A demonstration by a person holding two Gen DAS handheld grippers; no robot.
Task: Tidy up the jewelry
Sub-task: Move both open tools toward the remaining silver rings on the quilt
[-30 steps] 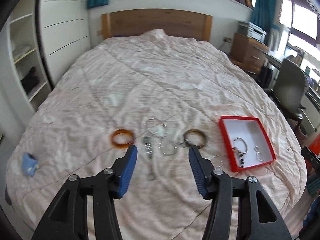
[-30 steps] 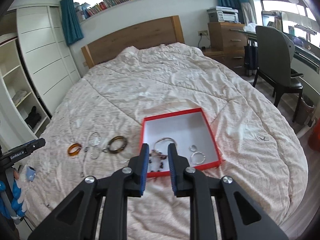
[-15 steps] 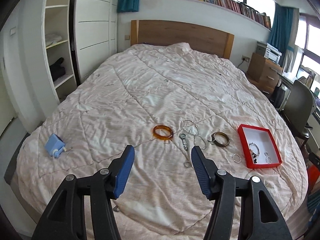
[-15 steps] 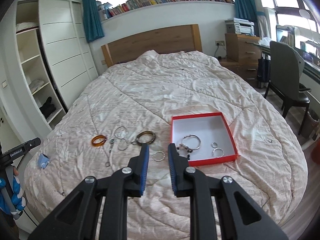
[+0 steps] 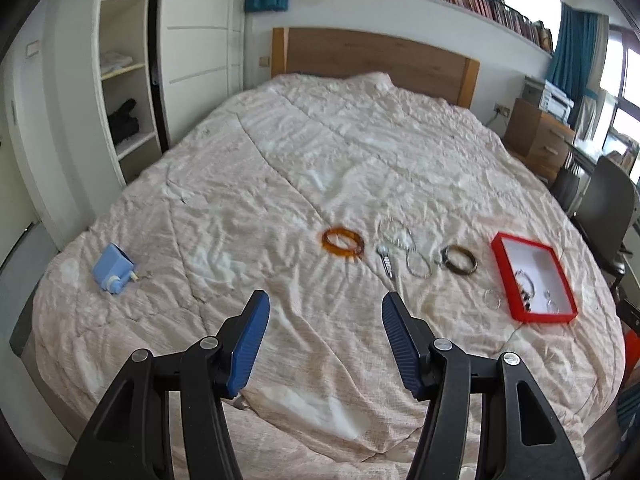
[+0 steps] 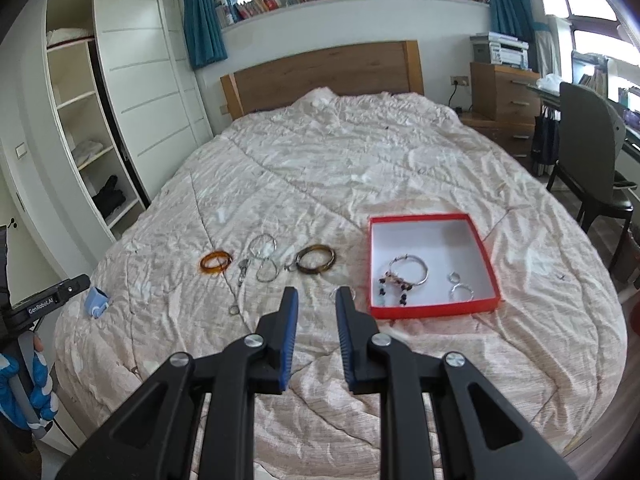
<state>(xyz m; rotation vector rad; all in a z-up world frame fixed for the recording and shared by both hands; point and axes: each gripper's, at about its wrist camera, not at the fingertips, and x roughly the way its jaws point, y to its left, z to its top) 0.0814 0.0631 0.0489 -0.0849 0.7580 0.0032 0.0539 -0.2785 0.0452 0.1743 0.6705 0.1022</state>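
Both tongs are hovering empty above a wrinkled quilt, the left gripper spread wide and the right gripper gaping narrowly, while beyond them glossy bangles are lying beside a square red box holding silver rings, a wooden headboard behind.

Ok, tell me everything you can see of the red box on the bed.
The red box is a shallow, square, open tray with thin red walls and a white floor, apparently cardboard. It lies flat on the quilt, right of the loose bangles. Inside, toward the near side, lie a silver bangle, a dark beaded piece touching it, and two smaller silver rings. A thin ring lies just outside its left wall. Neither hand-held gripper touches it.
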